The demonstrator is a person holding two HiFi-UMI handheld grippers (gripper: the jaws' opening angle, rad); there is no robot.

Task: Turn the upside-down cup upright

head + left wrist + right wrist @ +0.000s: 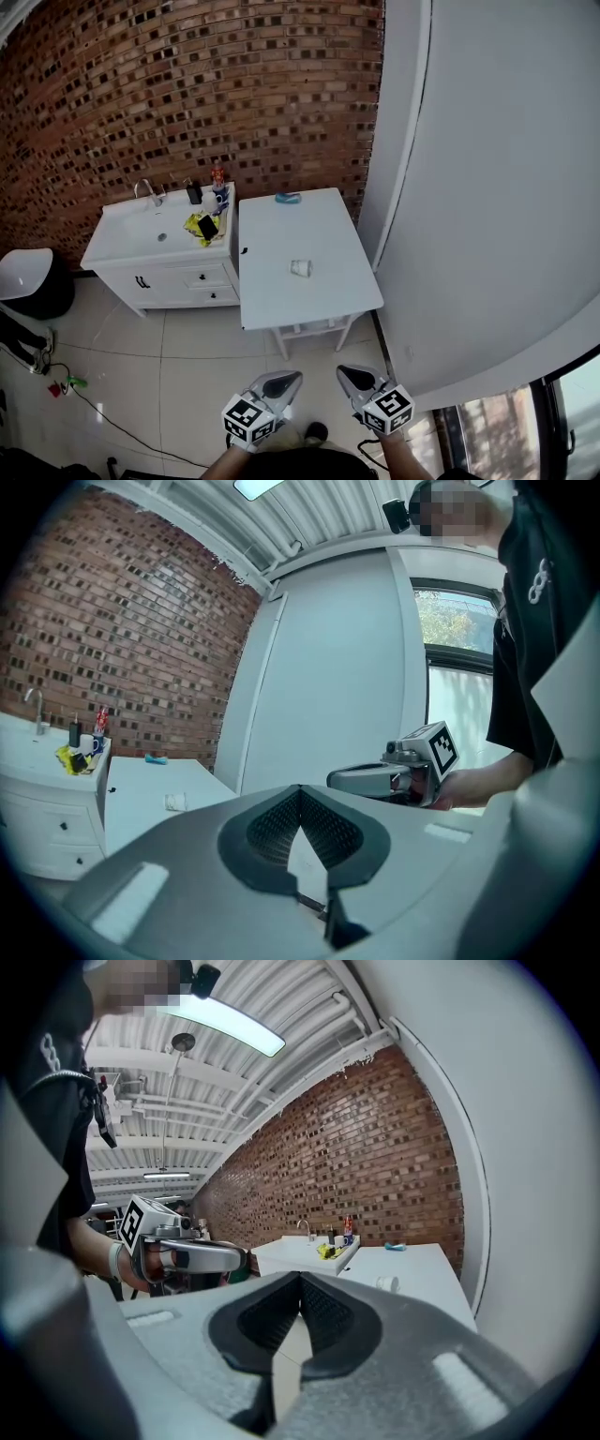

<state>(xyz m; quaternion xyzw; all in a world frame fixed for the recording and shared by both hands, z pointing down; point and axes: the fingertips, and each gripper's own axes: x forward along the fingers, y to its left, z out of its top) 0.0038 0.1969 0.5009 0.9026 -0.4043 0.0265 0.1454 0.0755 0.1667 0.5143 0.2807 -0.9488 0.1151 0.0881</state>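
I'm holding both grippers low over the tiled floor [187, 356], short of the table [281, 300] and well apart from the cup [300, 268]. In the head view the left gripper [286, 380] and the right gripper [349, 374] are sitting side by side at the bottom edge, both pointing toward the table.

In the left gripper view I'm seeing its jaws pressed together at the tips with nothing between them. The right gripper view is showing the same thing: jaws pressed together and empty. Each view is also catching the other gripper just beside it.

The cup is resting on the white tabletop, roughly in the middle and a little toward the right side. It is too small for me to tell which way up it is. It is showing again as a small white shape in the left gripper view [175, 802] and the right gripper view [386, 1283].

A blue thing [287, 198] is lying at the table's far edge, near the brick wall [187, 94]. A sink cabinet [178, 277] is standing just beside the table on its left, carrying a tap, bottles and a yellow item.
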